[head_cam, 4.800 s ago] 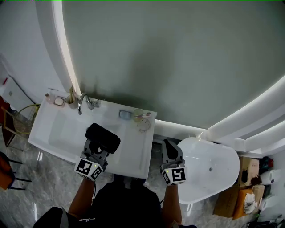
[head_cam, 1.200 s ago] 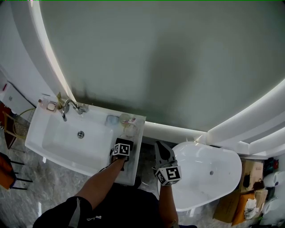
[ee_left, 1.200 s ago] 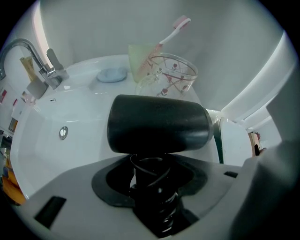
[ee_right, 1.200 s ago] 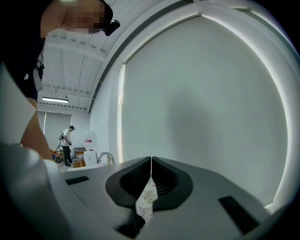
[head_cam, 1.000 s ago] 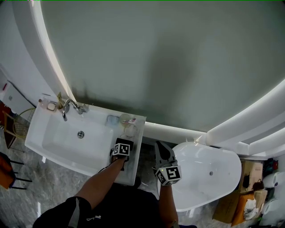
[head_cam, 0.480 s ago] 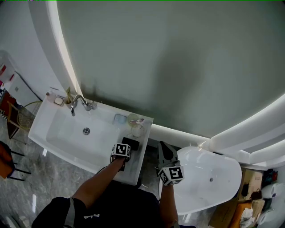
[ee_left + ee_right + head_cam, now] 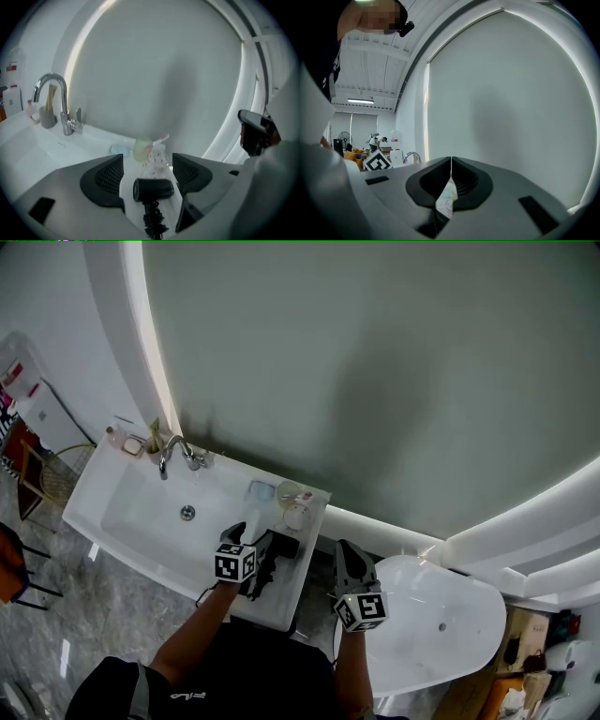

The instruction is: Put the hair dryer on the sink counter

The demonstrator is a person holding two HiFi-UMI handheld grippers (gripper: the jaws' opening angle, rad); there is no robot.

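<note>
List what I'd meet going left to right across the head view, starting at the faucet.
faucet → sink drain → hair dryer → right gripper

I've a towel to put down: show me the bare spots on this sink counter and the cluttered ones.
Bare: the back ledge between the faucet and the blue dish, and the basin. Crowded: the sink counter's right end, where the hair dryer lies in front of the cups, and the back left corner with its small containers.

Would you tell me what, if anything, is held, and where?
Nothing: the left gripper has just opened above the hair dryer on the sink counter; the right gripper is shut, empty.
</note>
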